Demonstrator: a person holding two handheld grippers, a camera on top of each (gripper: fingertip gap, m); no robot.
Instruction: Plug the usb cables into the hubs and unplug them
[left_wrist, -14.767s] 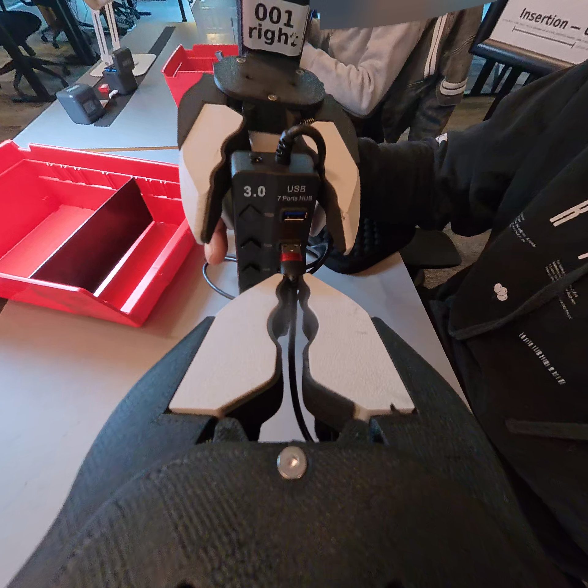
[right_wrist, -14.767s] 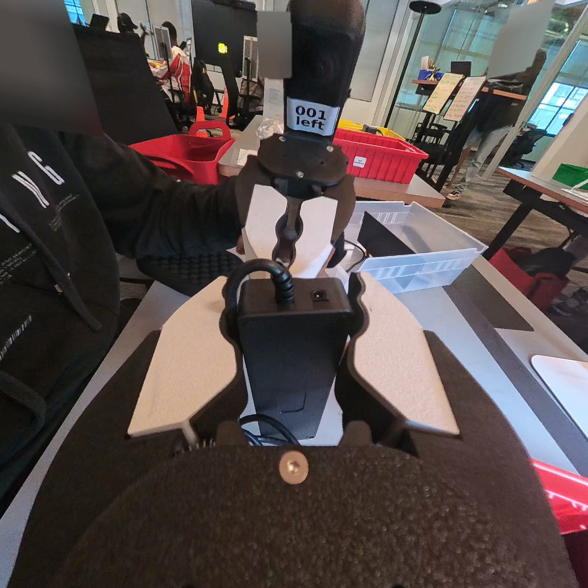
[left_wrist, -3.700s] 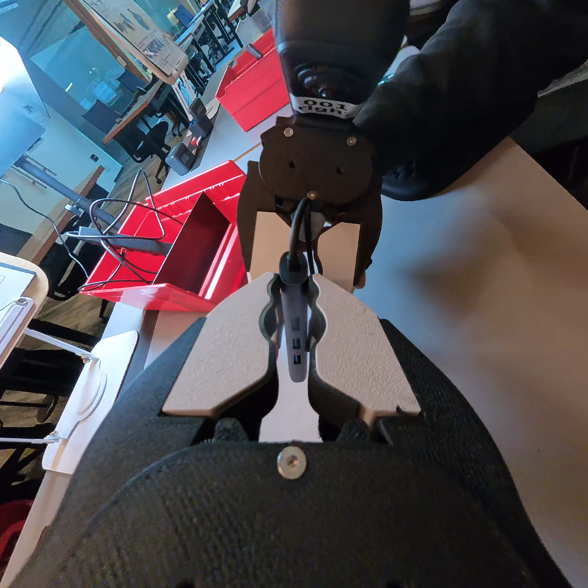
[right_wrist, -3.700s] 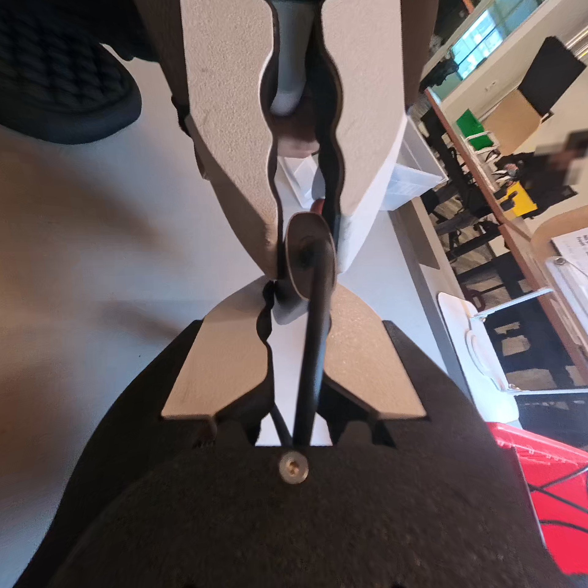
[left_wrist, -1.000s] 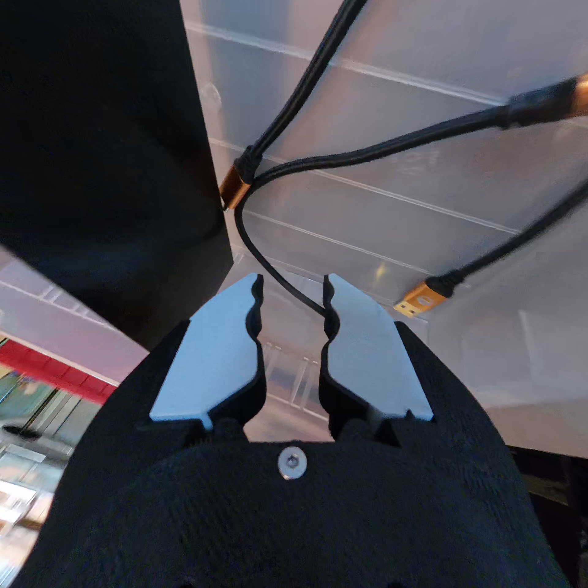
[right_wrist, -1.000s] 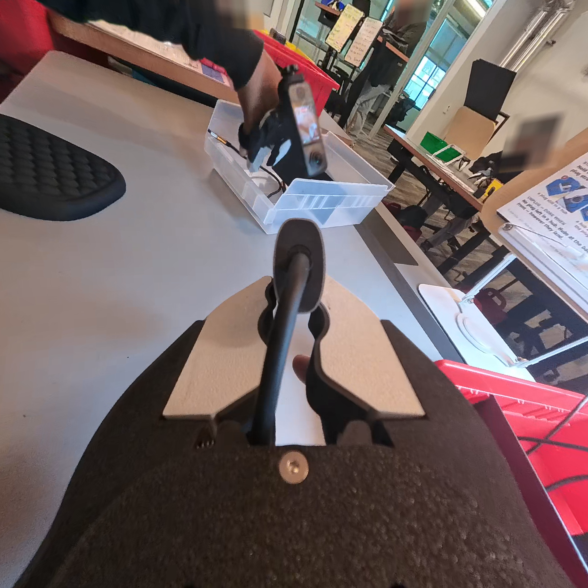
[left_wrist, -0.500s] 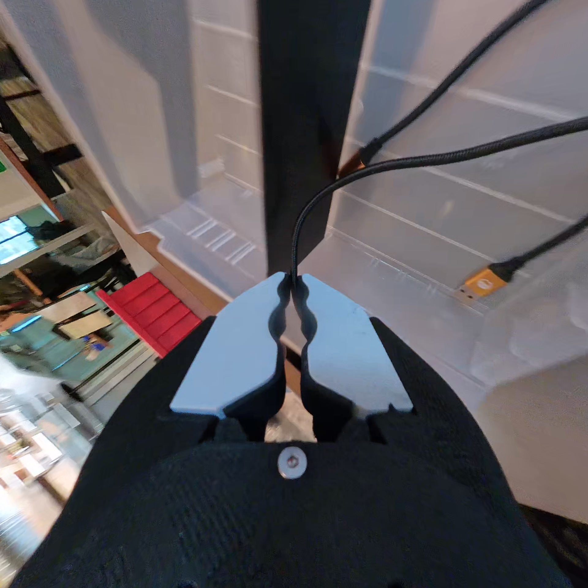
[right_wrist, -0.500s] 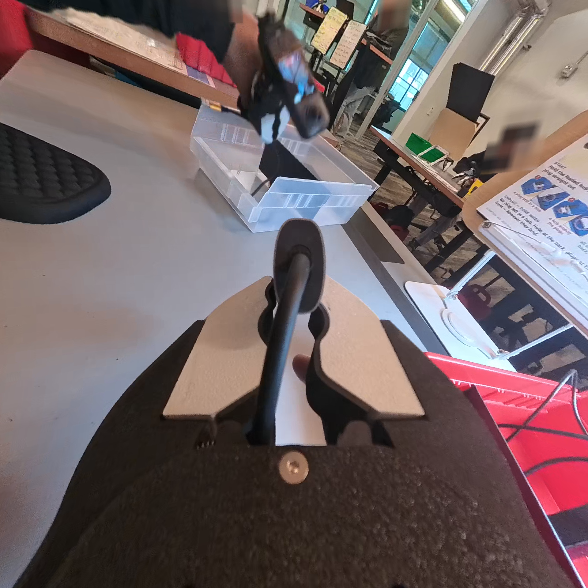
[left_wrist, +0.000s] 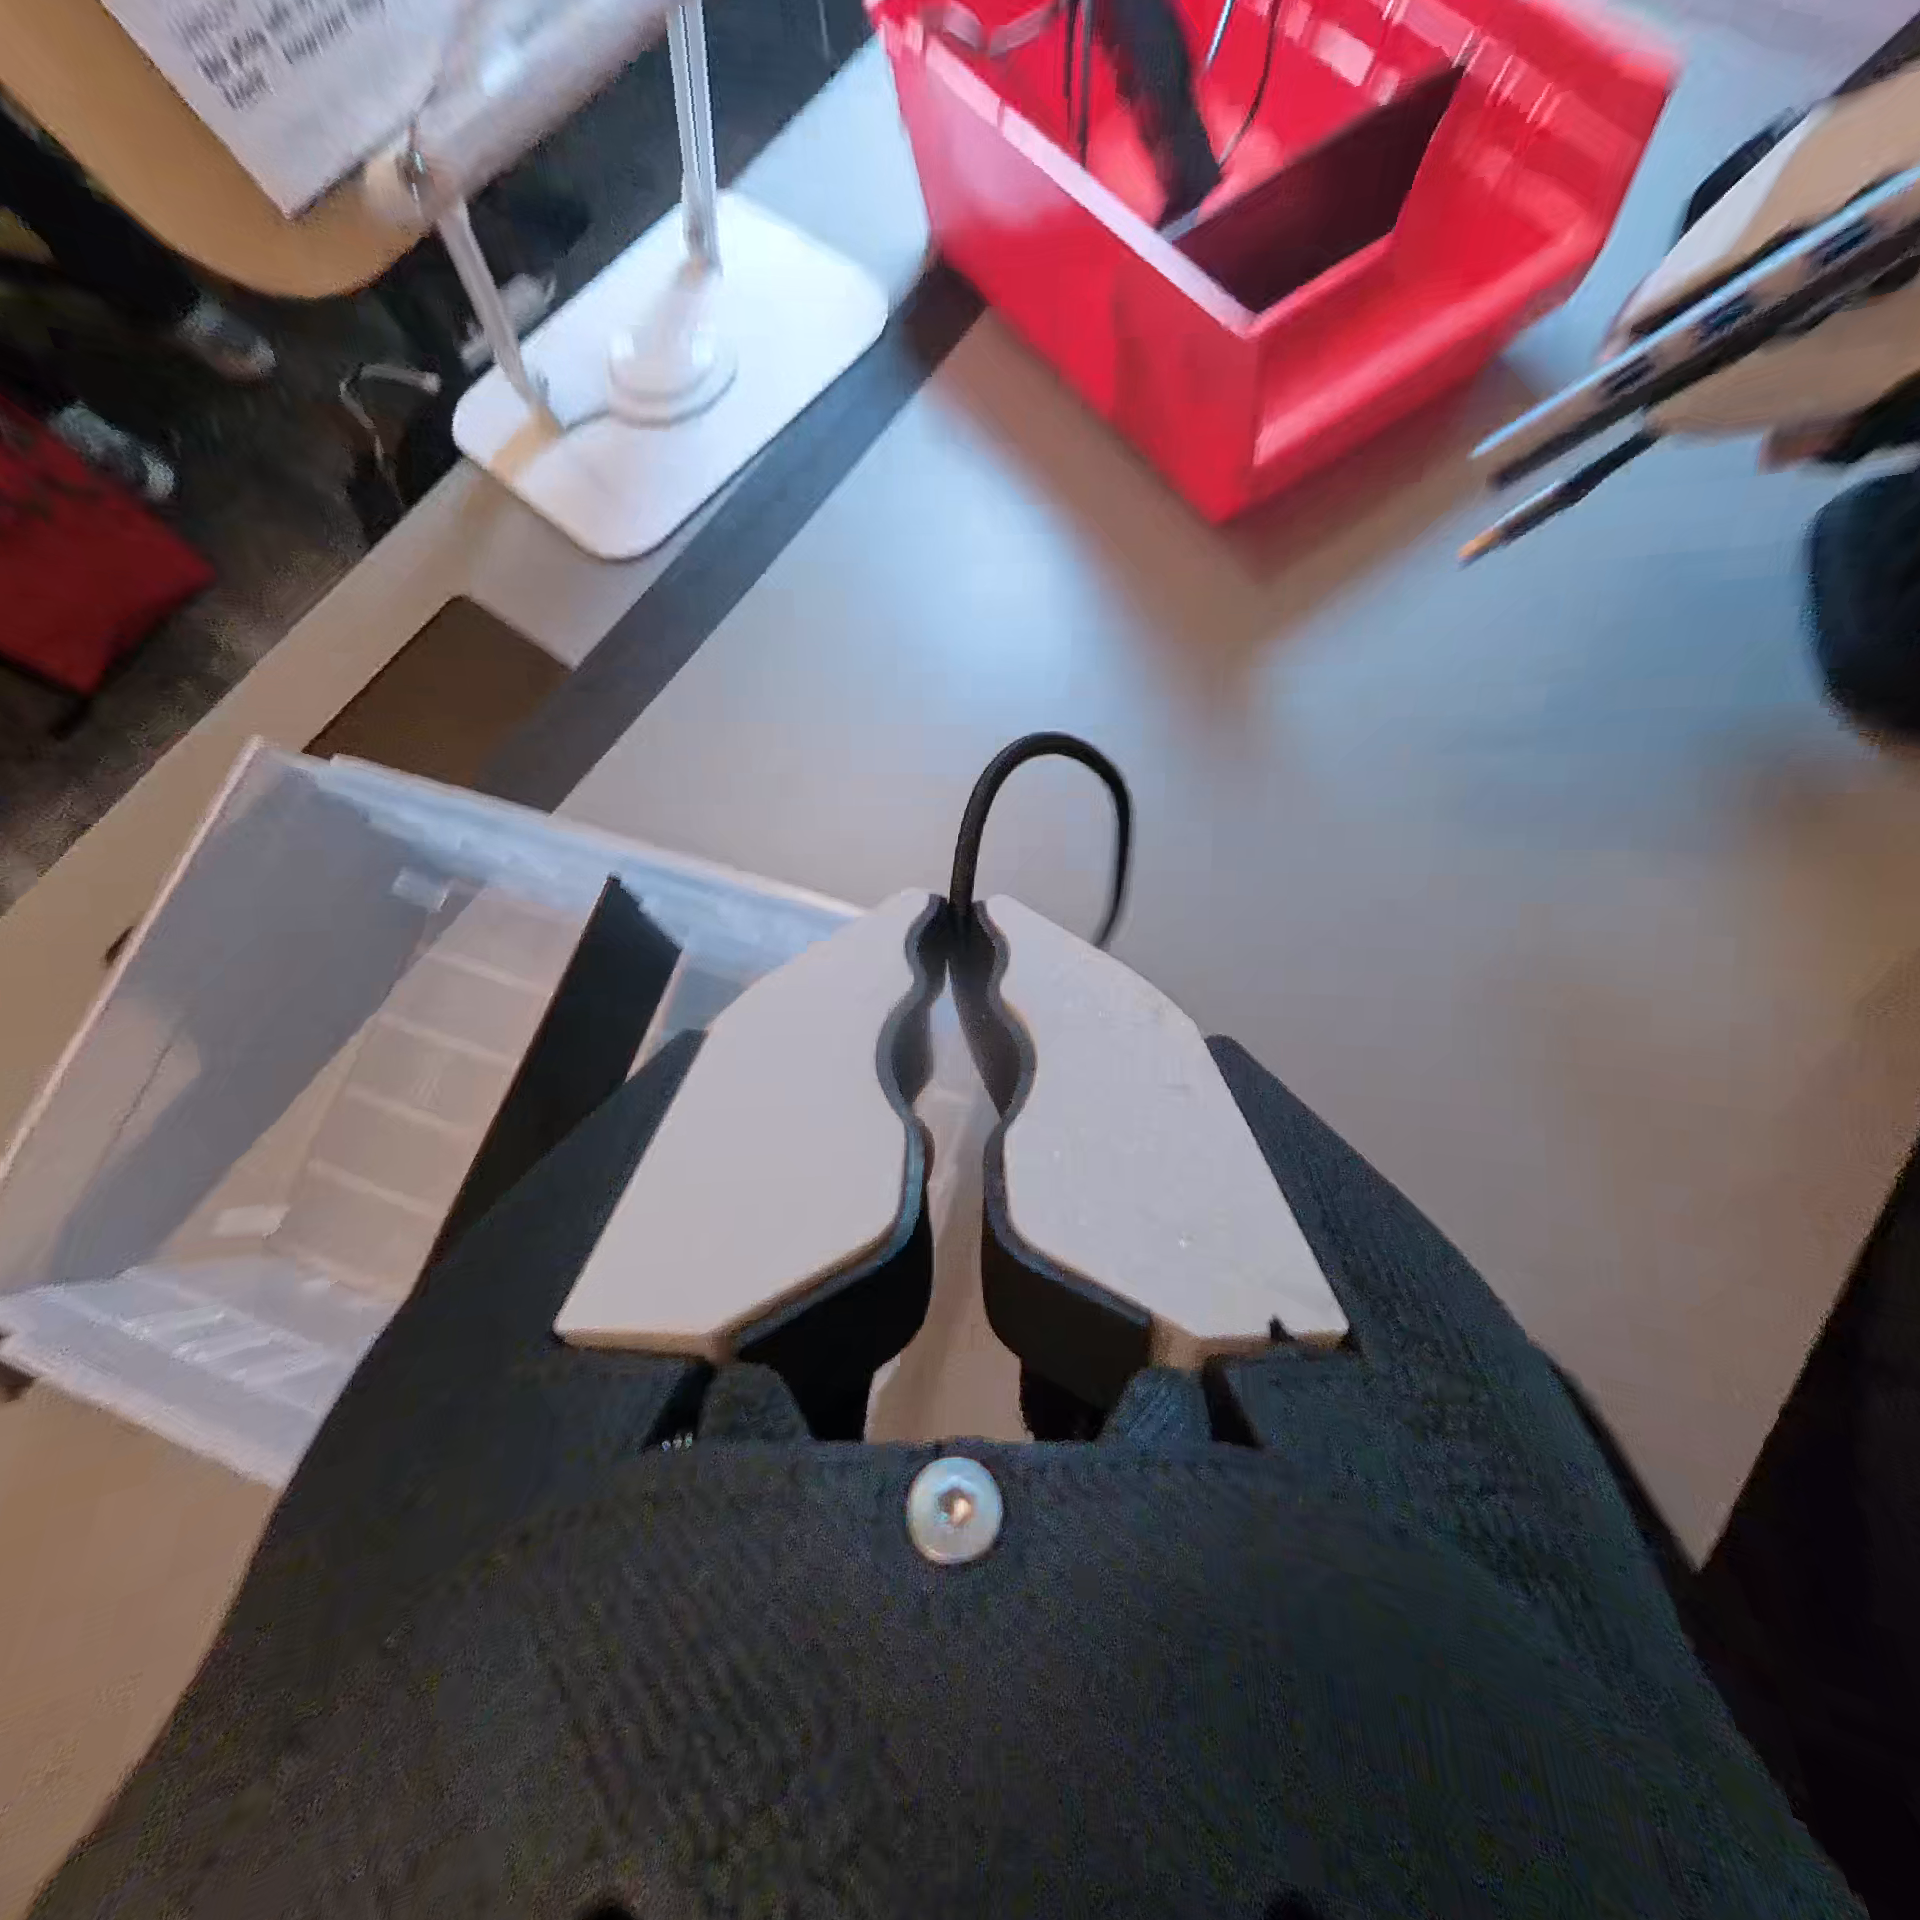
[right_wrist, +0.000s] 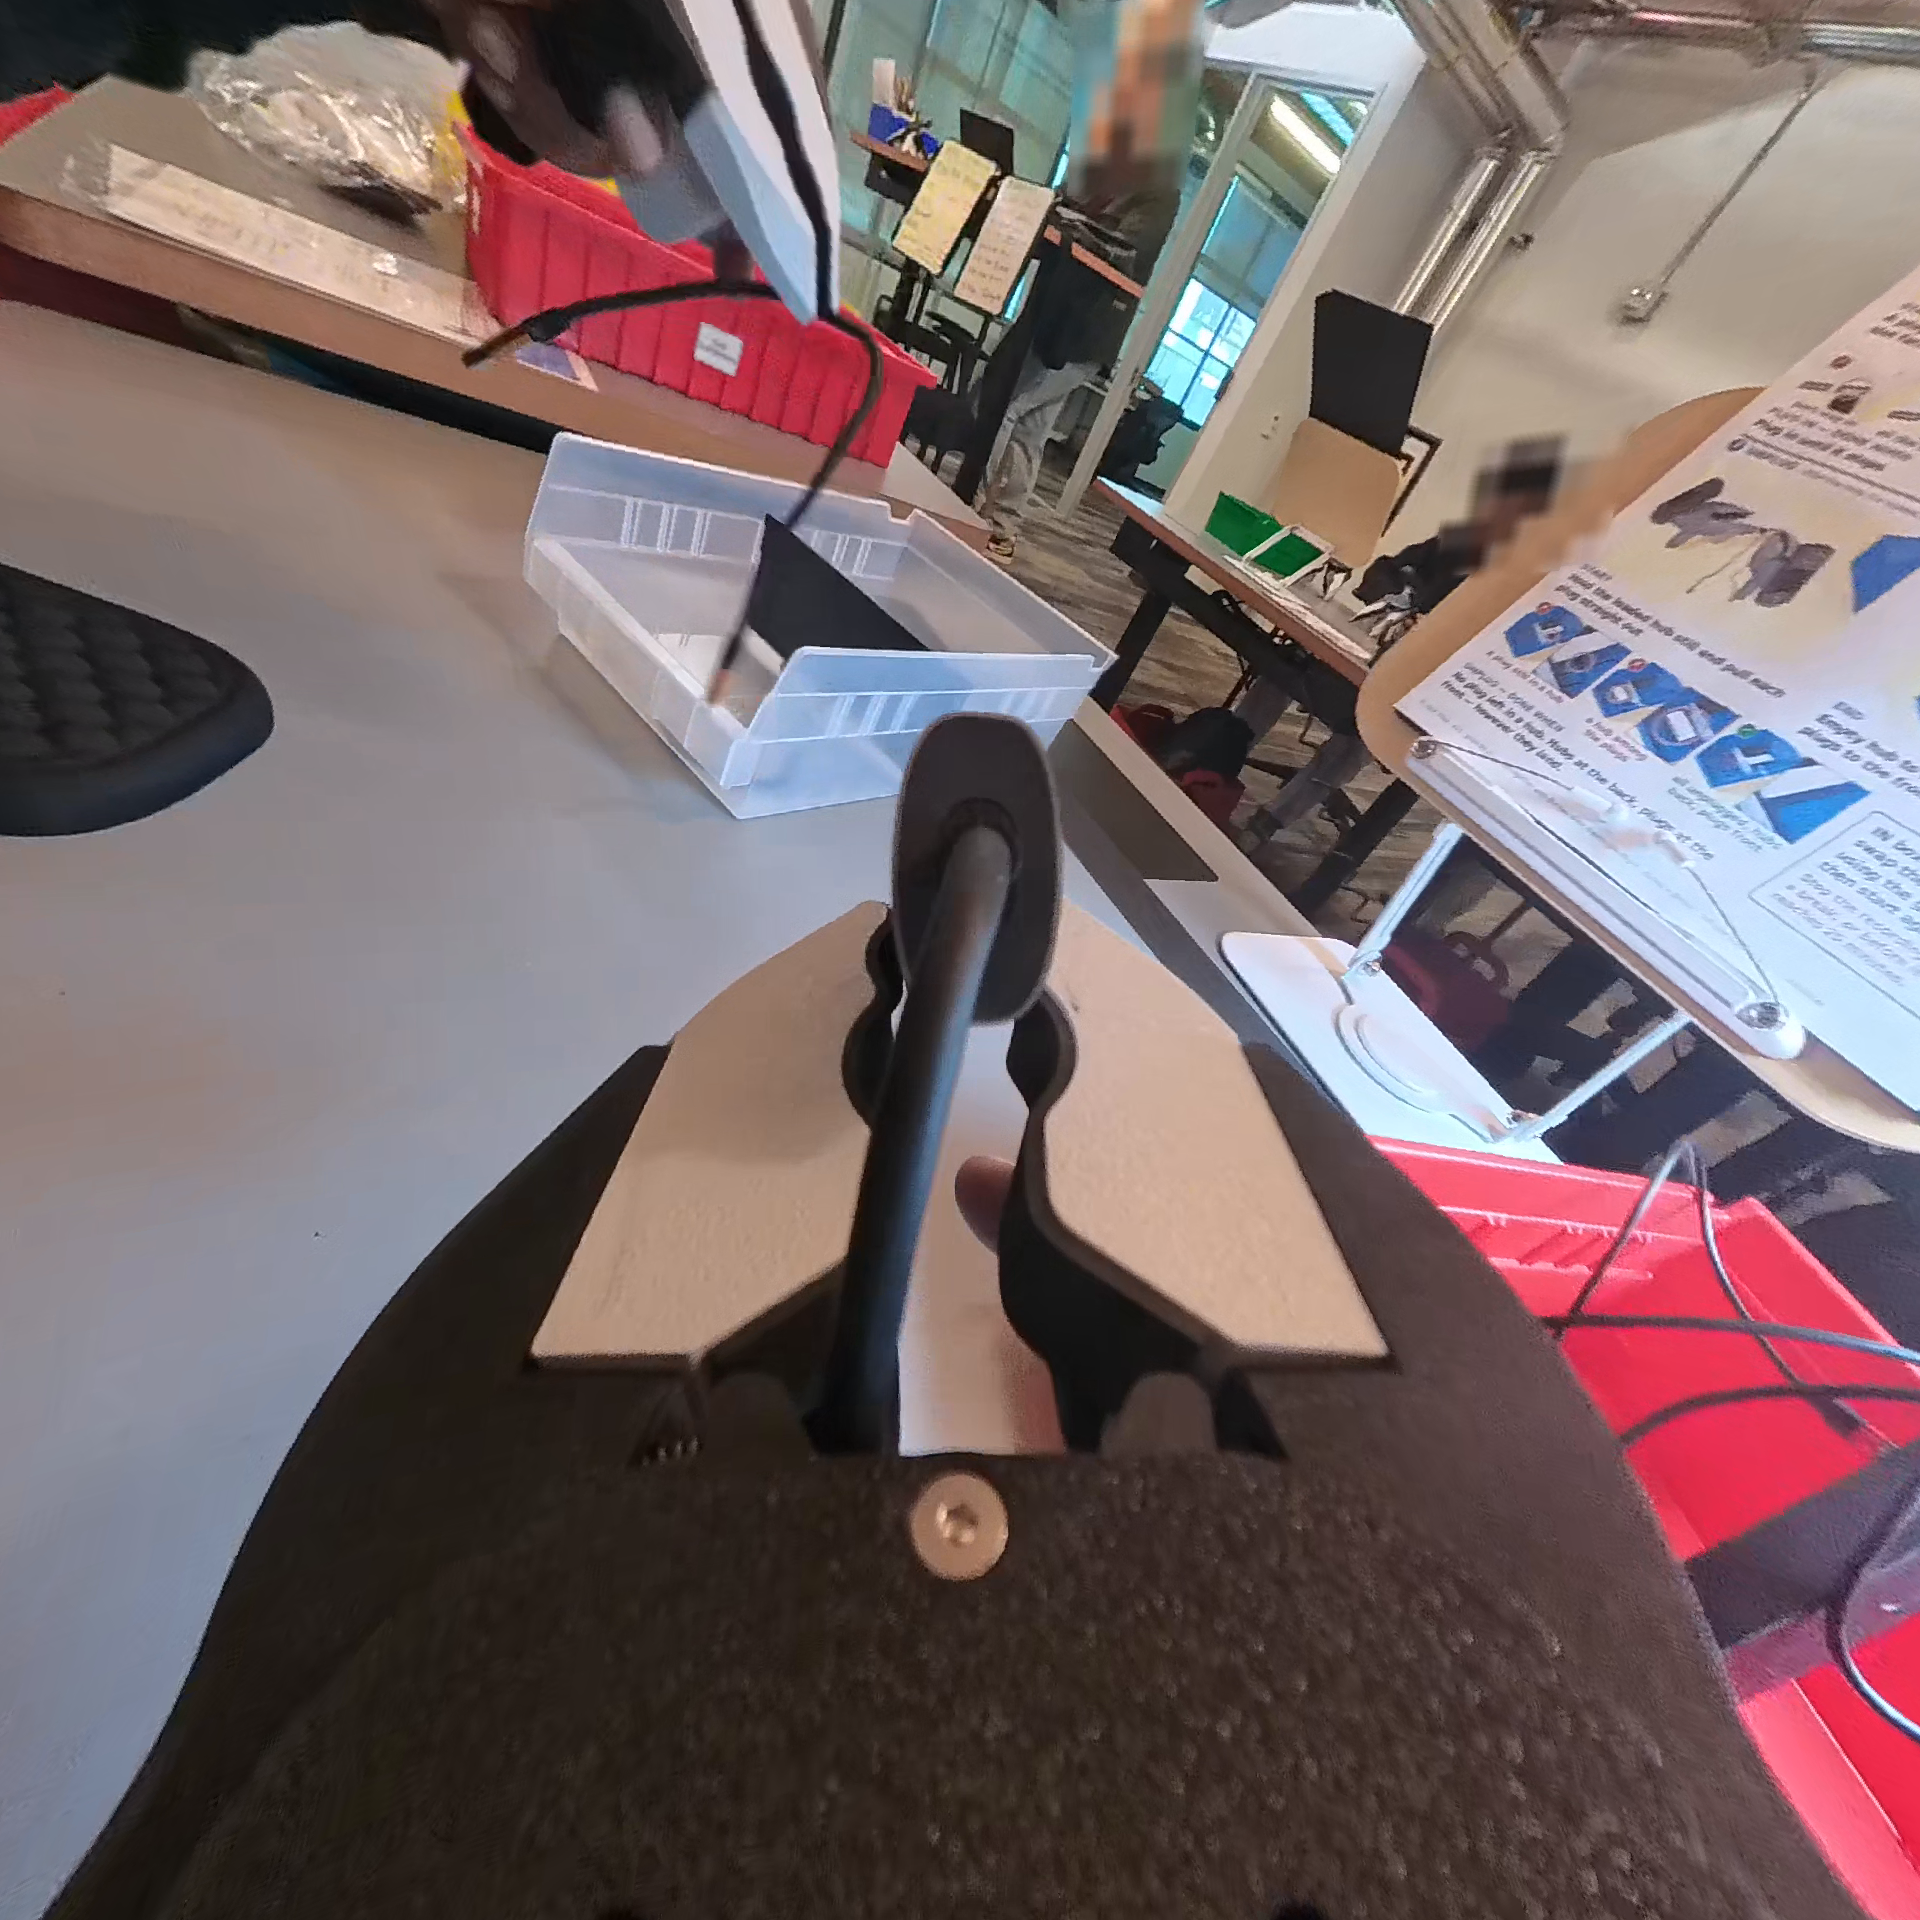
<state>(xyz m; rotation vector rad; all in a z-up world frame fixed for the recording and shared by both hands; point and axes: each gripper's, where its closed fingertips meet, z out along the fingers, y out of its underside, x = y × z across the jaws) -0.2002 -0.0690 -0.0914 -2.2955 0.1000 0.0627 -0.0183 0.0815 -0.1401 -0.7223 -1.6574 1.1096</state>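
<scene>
The left gripper (left_wrist: 961, 920) pinches a USB cable (left_wrist: 1039, 769) mid-length; the right gripper (right_wrist: 961, 935) clamps the hub (right_wrist: 977, 862) — the free-dangling plug may swing and miss its port.

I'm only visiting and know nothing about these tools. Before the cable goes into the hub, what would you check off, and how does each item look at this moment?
1. Left gripper shut on the black cable: ok.
2. Right gripper shut on the grey hub: ok.
3. Cable plug hanging free, clear of the clear bin: cannot tell; it dangles right by the bin's wall.
4. Plug lined up with a hub port: not ok; the two grippers are far apart.
5. Grip close to the plug: not ok; a long stretch of cable hangs beyond the left gripper.
6. Free port on the hub: cannot tell; only its cable end shows.
</scene>
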